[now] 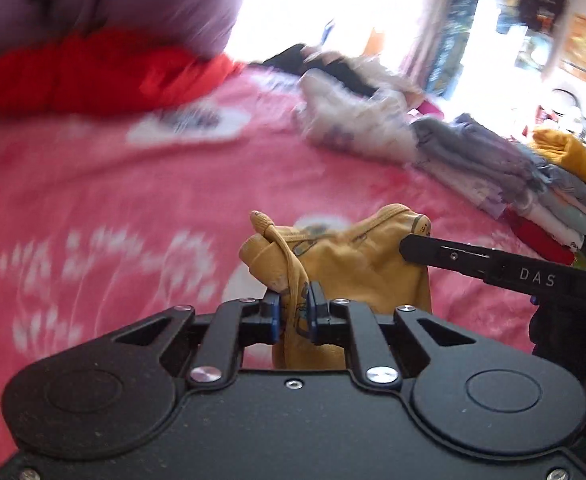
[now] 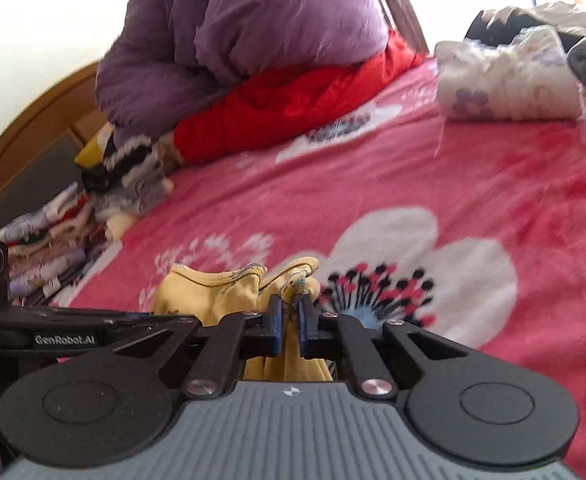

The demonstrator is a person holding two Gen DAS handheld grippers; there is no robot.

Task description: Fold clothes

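Observation:
A small yellow garment (image 1: 345, 264) hangs bunched between both grippers above a pink flowered blanket (image 1: 133, 208). My left gripper (image 1: 295, 308) is shut on one edge of it, the cloth pinched between the blue pads. My right gripper (image 2: 289, 312) is shut on another edge of the same yellow garment (image 2: 213, 292). The right gripper's black finger (image 1: 453, 256) reaches in from the right in the left wrist view and touches the garment's top corner. The left gripper's body (image 2: 53, 328) shows at the left of the right wrist view.
A stack of folded clothes (image 1: 533, 192) with a mustard piece (image 1: 573, 156) on top sits at the right. A white flowered bundle (image 2: 509, 80) lies at the far side. A purple quilt (image 2: 253, 32) and red cloth (image 2: 293, 104) lie behind. More folded clothes (image 2: 49, 240) are at the left.

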